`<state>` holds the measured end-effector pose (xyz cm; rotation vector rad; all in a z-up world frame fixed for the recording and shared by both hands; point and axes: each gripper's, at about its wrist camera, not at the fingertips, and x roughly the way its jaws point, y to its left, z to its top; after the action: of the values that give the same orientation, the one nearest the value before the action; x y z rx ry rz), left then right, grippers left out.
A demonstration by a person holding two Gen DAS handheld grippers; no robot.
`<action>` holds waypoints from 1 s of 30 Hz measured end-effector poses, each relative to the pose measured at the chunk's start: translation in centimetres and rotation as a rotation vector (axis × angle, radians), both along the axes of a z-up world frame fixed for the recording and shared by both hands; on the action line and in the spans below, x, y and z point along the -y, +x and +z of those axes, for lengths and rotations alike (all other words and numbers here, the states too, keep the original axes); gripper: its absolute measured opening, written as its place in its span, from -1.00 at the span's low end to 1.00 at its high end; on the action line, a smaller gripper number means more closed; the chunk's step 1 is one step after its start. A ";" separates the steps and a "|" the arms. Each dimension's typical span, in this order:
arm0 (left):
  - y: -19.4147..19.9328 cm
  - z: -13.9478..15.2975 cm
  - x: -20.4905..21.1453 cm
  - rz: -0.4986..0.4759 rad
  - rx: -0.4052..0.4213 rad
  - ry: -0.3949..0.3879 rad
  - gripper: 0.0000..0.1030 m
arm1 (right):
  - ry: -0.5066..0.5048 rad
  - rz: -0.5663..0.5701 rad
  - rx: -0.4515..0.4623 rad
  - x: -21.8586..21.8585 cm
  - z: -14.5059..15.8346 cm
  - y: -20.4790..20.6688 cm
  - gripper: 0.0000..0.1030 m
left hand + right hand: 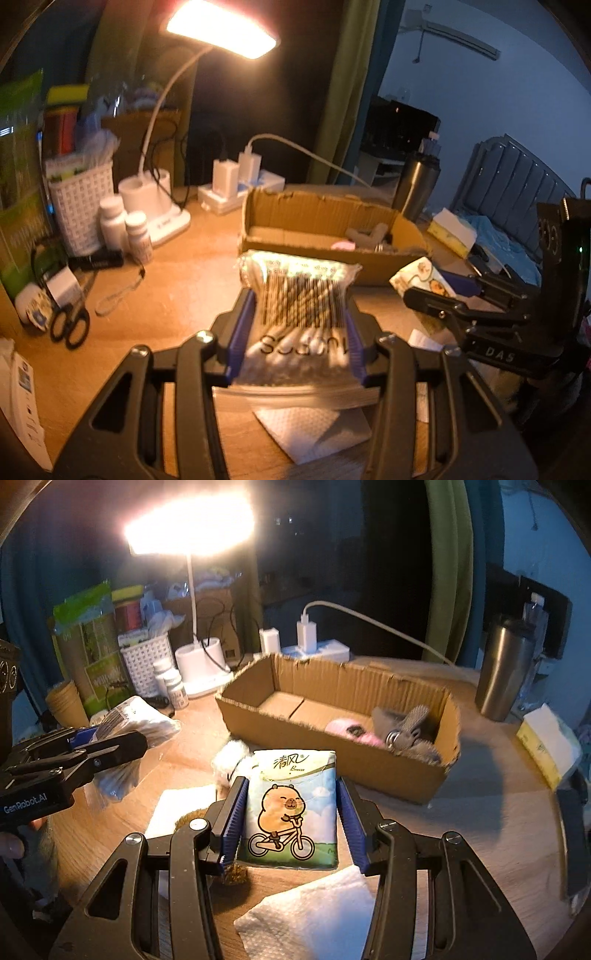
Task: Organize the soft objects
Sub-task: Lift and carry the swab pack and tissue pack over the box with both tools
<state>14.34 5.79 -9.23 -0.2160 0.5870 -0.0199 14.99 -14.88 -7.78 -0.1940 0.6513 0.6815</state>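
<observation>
While the cardboard box (354, 716) sits on the desk (177, 306) as the landmark, both grippers hang in front of its near wall. The left gripper (299, 332) has its jaws pressed against a clear bag of cotton swabs (299, 306), whose print is blurred. The right gripper (291, 812) pinches a tissue pack (291, 805) with a cartoon animal on a bicycle. Inside the box's right end lie a pink item (351, 731) and grey fabric (410, 723), shapes unclear. A white fluffy thing (231, 760) is half hidden behind the pack.
</observation>
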 end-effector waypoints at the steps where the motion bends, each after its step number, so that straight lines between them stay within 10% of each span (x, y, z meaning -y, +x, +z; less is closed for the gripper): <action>1: 0.0 0.4 0.1 -0.001 0.012 0.010 -0.10 | 0.005 -0.003 0.007 0.1 0.3 0.0 -0.02; 30: 0.9 7.9 1.9 -0.034 0.199 0.115 -0.10 | 0.075 -0.013 0.203 1.5 7.2 -0.5 -0.01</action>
<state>15.26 3.94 -1.29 -0.0911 0.3922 -0.0396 14.50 -16.41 -0.53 -0.1864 0.4320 0.6627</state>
